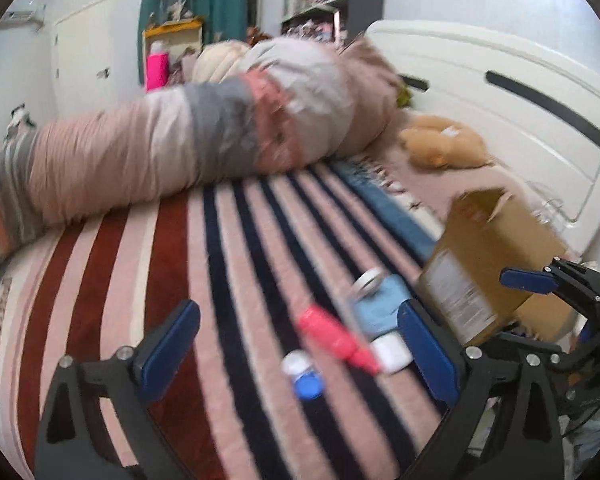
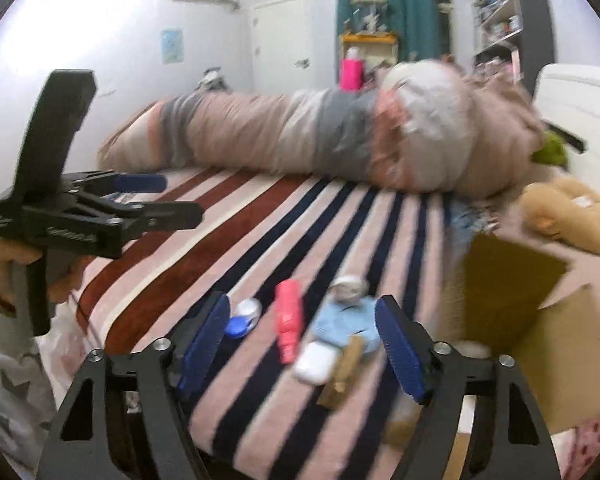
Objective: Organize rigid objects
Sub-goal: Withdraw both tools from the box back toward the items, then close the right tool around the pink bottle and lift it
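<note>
Both grippers over the striped blanket (image 1: 228, 280), jaws spread wide and empty: left gripper (image 1: 300, 344) and right gripper (image 2: 302, 340). Small items clustered near the bed edge, between the right fingers: pink bottle (image 2: 289, 320), blue-capped jar (image 2: 244, 316) just left of it, white case (image 2: 316, 362) touching the light-blue pouch (image 2: 348, 322), white tape roll (image 2: 350, 286) at the pouch's far end, tan stick-like piece (image 2: 344, 372), blurred. Open cardboard box (image 2: 540, 320) to the right; long bolster pillow (image 2: 300, 132) and plush toy (image 2: 572, 216) farther back.

Bright even light, motion blur, fisheye edges
</note>
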